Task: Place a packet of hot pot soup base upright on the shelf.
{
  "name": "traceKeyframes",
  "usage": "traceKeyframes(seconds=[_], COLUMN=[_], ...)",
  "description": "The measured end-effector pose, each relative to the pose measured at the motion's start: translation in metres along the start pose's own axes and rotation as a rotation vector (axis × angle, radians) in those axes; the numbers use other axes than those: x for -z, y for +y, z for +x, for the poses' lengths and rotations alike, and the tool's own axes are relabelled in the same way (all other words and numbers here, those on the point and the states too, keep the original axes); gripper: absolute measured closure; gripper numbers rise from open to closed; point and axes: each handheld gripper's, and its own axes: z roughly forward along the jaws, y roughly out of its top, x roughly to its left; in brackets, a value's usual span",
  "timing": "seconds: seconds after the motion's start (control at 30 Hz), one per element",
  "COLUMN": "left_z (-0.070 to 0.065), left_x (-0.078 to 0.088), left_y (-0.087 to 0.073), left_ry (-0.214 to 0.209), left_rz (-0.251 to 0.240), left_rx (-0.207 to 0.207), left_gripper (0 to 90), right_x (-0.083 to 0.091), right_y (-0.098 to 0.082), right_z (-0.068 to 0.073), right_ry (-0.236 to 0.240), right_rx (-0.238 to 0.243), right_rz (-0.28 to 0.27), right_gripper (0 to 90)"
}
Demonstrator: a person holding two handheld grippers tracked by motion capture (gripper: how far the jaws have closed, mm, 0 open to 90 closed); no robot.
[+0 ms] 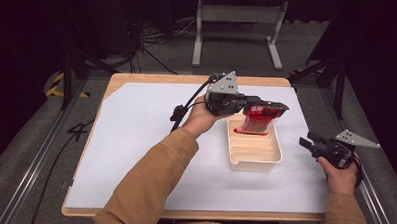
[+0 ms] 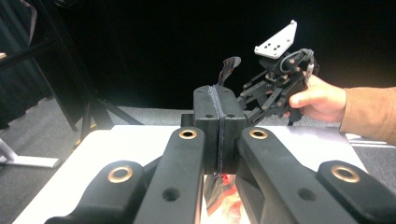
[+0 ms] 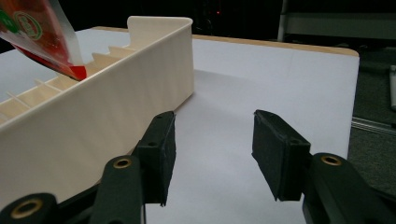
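My left gripper (image 1: 244, 104) is shut on the top edge of a red sauce packet (image 1: 259, 118), which hangs tilted over the far end of a cream slotted tray (image 1: 255, 161). In the left gripper view my left gripper (image 2: 219, 128) has its pads pressed together on the packet's dark edge, and the red packet (image 2: 223, 192) shows below the jaws. The packet's lower corner (image 3: 51, 44) dips just inside the tray wall (image 3: 107, 100). My right gripper (image 1: 305, 144) stands open beside the tray's right side, low over the table; in its own view the right gripper (image 3: 212, 156) has nothing between its pads.
White paper (image 1: 135, 140) covers a wooden table (image 1: 193, 214). Slots inside the tray (image 1: 248, 144) look bare. Beyond the far edge stand a grey metal frame (image 1: 237, 28) and cables on the floor. Dark stand legs (image 1: 75, 67) flank both sides.
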Motion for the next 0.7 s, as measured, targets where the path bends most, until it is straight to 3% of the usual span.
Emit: traceKeyframes(seconds=[0.7], left_z=[0.003], left_x=[-0.030], left_y=[-0.026], left_ry=[-0.007], left_rz=[0.018], left_rx=[0.073], left_gripper=[89.9], right_x=[0.002], right_y=[0.001], right_z=[-0.001], right_ry=[0.008], right_rx=[0.004], right_rz=[-0.002], right_gripper=[49.1])
